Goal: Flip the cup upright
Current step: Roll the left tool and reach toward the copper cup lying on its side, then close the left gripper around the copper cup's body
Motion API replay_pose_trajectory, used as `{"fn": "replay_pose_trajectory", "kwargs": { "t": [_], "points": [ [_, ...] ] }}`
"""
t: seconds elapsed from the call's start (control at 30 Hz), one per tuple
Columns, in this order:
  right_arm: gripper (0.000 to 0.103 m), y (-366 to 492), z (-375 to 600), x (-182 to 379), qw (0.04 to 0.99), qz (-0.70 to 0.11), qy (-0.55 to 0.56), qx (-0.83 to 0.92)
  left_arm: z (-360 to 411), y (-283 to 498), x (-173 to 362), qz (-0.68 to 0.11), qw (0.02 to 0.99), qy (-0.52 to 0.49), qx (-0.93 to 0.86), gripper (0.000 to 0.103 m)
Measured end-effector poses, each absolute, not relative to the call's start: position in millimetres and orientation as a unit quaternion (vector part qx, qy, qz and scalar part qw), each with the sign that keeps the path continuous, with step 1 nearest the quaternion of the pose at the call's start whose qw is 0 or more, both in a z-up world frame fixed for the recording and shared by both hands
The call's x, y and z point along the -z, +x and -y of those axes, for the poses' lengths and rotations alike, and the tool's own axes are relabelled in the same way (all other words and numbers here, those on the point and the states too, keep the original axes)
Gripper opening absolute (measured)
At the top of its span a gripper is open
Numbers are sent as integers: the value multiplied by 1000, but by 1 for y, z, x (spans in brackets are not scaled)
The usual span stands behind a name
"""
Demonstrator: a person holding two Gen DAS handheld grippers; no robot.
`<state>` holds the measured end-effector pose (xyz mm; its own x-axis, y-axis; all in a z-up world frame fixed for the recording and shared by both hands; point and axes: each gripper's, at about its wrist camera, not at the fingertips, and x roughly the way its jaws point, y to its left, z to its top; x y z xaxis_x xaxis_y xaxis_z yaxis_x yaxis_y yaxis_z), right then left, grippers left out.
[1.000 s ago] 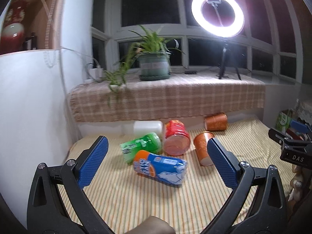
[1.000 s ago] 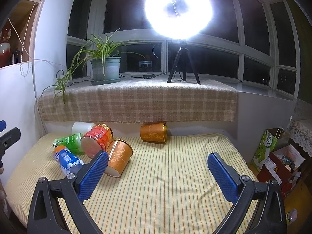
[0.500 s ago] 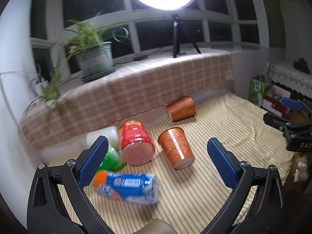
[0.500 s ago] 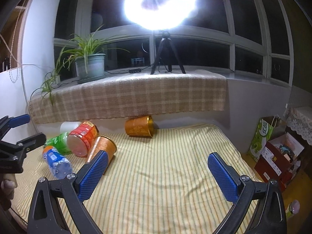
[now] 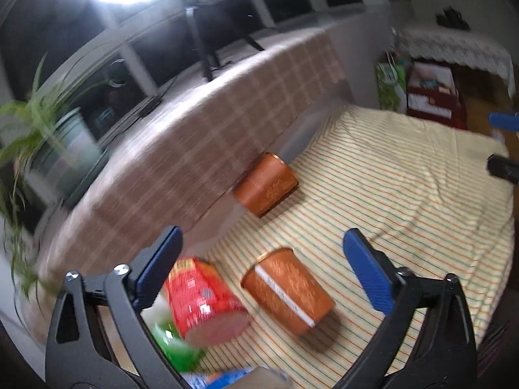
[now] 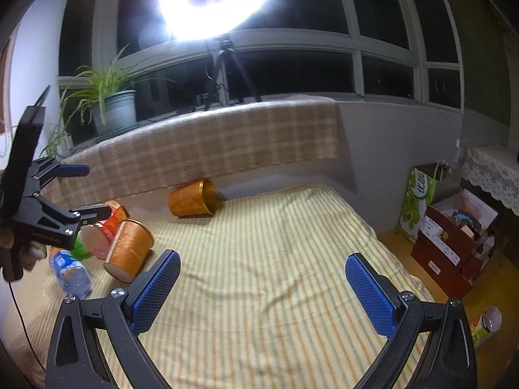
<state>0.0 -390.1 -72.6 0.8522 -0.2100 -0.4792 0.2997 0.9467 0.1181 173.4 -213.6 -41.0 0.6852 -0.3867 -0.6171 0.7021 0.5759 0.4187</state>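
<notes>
An orange paper cup (image 5: 287, 291) lies on its side on the striped cloth, between my left gripper's open jaws; it also shows in the right wrist view (image 6: 129, 249). A second orange cup (image 5: 265, 183) lies on its side against the back wall, also in the right wrist view (image 6: 193, 198). My left gripper (image 5: 262, 259) is open and empty, tilted, above the nearer cup; it shows in the right wrist view (image 6: 74, 191) too. My right gripper (image 6: 262, 278) is open and empty over bare cloth.
A red cup (image 5: 204, 301), a green bottle (image 5: 175, 347) and a blue bottle (image 6: 69, 272) lie at the left of the striped cloth (image 6: 275, 259). A checked ledge (image 6: 211, 139) holds a plant (image 6: 110, 103) and a ring light (image 6: 212, 0). Boxes (image 6: 451, 227) stand at right.
My left gripper has swung right and tilted, moving closer over the orange cups. The right gripper's view has shifted slightly; the left gripper now shows larger at its left edge.
</notes>
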Motion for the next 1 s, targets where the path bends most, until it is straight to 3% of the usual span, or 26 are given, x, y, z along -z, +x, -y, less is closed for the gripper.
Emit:
{"fn": "replay_pose_trajectory", "kwargs": {
  "t": [0.27, 0.53, 1.0],
  "points": [
    [103, -6, 429, 85, 950, -238, 131, 157, 278, 224, 67, -269, 793, 420, 350, 85],
    [103, -5, 465, 104, 937, -251, 174, 171, 313, 270, 98, -316, 740, 481, 349, 85],
    [103, 7, 486, 119, 929, -260, 207, 165, 341, 294, 146, -305, 705, 556, 318, 85]
  ]
}}
